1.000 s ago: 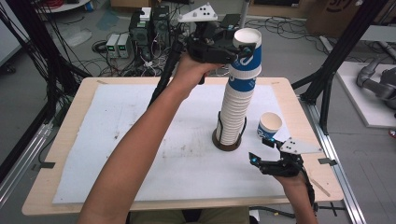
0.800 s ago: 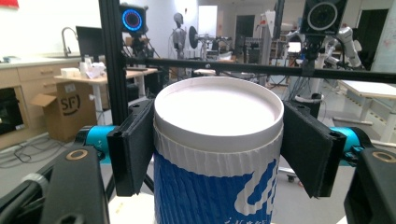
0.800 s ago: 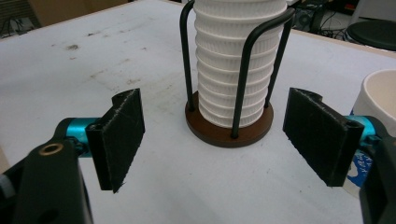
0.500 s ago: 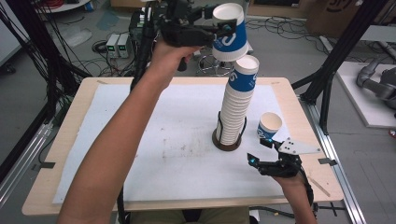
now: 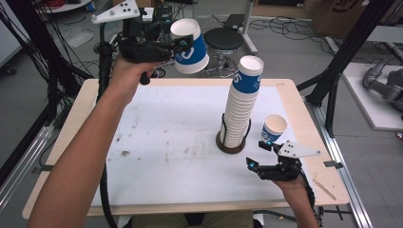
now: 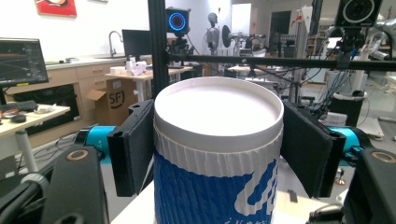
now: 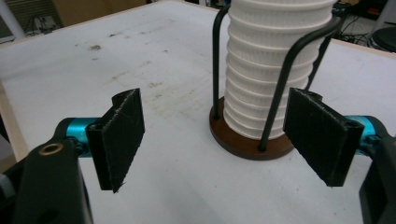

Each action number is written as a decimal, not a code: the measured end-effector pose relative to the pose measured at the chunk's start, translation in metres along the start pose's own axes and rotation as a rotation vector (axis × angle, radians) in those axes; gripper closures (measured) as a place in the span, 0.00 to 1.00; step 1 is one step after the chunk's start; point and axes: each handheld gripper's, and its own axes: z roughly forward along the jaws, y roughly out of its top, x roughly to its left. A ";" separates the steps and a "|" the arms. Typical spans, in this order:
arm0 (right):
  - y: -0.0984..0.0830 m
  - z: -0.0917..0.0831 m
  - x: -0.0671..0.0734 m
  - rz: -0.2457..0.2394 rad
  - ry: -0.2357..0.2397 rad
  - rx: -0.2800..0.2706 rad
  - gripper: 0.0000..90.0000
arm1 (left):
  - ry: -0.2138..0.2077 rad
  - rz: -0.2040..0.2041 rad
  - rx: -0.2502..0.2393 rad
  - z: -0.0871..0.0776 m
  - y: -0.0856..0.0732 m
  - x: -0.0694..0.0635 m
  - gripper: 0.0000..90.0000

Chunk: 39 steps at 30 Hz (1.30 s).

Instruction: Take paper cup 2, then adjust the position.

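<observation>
At the upper left of the high view, the left claw grips a blue cup lifted off the stack. Next: set it on the tabletop. Right claw stands open, empty.

Wide bare table left of cup stack, lone cup probably narrowing right side

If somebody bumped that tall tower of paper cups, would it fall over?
Probably it would wobble rather than fall. The cup stack stands inside a holder with dark wire uprights and a round brown base, which likely steady its lower part. The top rises well above those wires and already leans a little, so a hard bump might tip the upper cups. Paper cups look light, so they would shift easily.
</observation>
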 end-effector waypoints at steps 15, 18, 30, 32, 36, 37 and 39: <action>0.006 0.018 0.015 -0.036 0.071 0.008 0.23 | 0.056 -0.014 0.037 -0.050 -0.065 0.001 0.34; 0.007 0.023 0.018 -0.040 0.087 0.014 0.23 | 0.062 -0.020 0.043 -0.056 -0.080 -0.002 0.34; 0.016 0.042 0.030 -0.071 0.151 0.021 0.23 | 0.073 -0.011 0.112 -0.072 -0.126 -0.019 0.34; 0.016 0.044 0.031 -0.080 0.158 0.022 0.23 | 0.077 -0.010 0.123 -0.074 -0.131 -0.023 0.34; 0.018 0.047 0.033 -0.080 0.171 0.017 0.23 | 0.070 -0.018 0.131 -0.076 -0.140 -0.028 0.34; 0.019 0.047 0.034 -0.082 0.169 0.018 0.23 | 0.066 -0.025 0.128 -0.076 -0.142 -0.030 0.34; 0.019 0.048 0.035 -0.082 0.177 0.013 0.23 | 0.062 -0.033 0.126 -0.077 -0.147 -0.032 0.34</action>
